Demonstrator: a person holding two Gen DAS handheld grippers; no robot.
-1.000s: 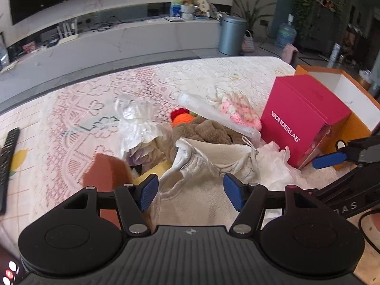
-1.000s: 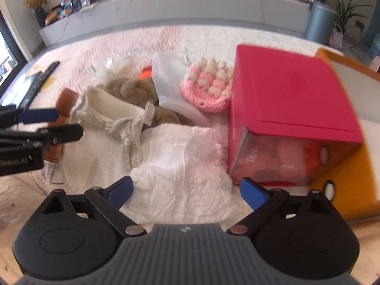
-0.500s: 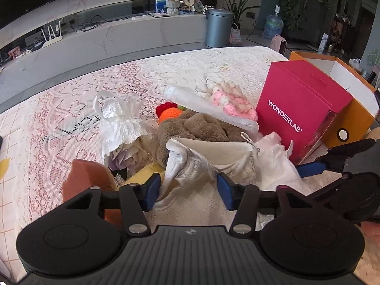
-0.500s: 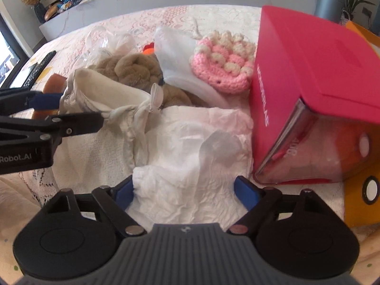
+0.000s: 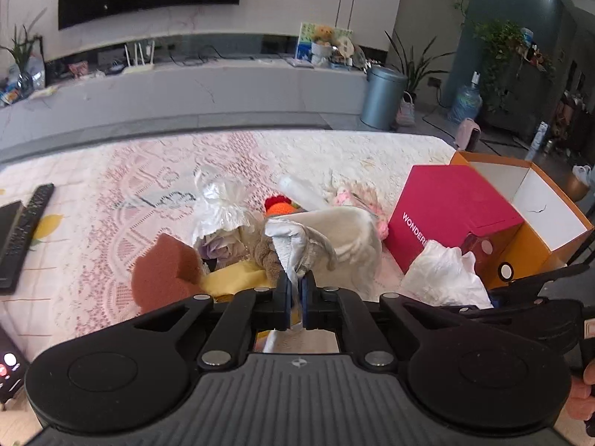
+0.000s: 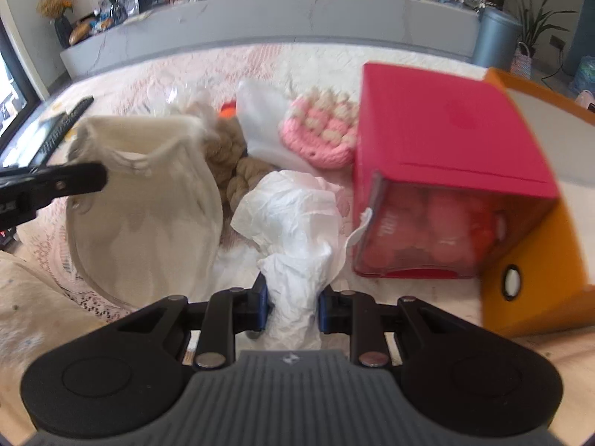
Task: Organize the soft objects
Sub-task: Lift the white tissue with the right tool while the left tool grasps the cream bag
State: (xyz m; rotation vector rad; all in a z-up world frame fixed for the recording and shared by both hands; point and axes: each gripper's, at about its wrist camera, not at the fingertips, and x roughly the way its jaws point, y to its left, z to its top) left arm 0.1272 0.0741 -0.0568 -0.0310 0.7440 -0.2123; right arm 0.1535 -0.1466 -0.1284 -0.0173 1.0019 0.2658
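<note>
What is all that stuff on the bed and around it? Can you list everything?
cream bag: 1, cream, lifted, left of pile
white plastic: 1, white, front middle
brown plush: 1, brown, behind bag
pink knit: 1, pink and cream, by red box
red box: 1, magenta, right
orange box: 1, orange, white inside, far right
clear bag: 1, clear, pile's left
brown sponge: 1, reddish brown, left front
remote: 1, black, far left
bin: 1, grey, floor behind
left gripper: shut on cream bag
right gripper: shut on white plastic
</note>
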